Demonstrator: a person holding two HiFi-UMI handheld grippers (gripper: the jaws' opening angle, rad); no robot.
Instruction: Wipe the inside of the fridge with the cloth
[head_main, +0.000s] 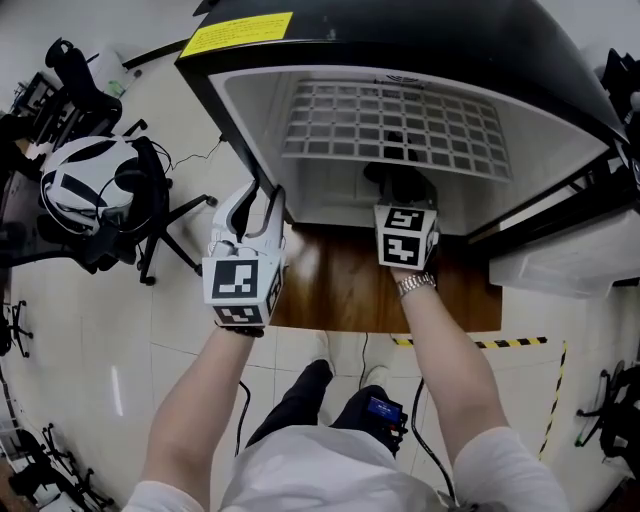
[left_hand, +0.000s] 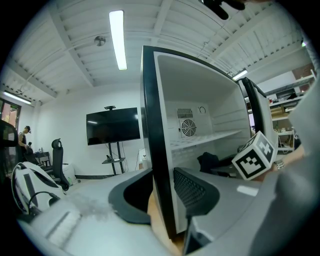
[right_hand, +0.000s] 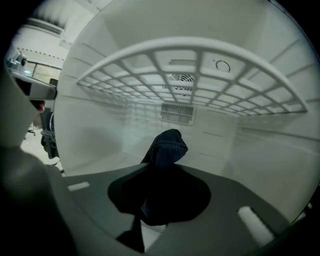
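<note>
A small black fridge (head_main: 232, 112) with a white inside stands open in front of me. My left gripper (head_main: 262, 203) straddles its left side wall (left_hand: 156, 165), one jaw outside and one inside, shut on that wall. My right gripper (head_main: 405, 205) reaches into the lower compartment under the white wire shelf (head_main: 400, 122) and is shut on a dark blue cloth (right_hand: 165, 150). The cloth bunches up from between the jaws, just above the fridge floor (right_hand: 95, 162). In the head view the cloth (head_main: 398, 182) shows as a dark lump beyond the marker cube.
The fridge stands on a wooden board (head_main: 340, 295). Its open door (head_main: 565, 255) juts out at the right. An office chair carrying a white helmet-like thing (head_main: 90, 190) stands left on the tiled floor. Yellow-black tape (head_main: 505, 342) marks the floor. A fan vent (left_hand: 188, 128) sits in the back wall.
</note>
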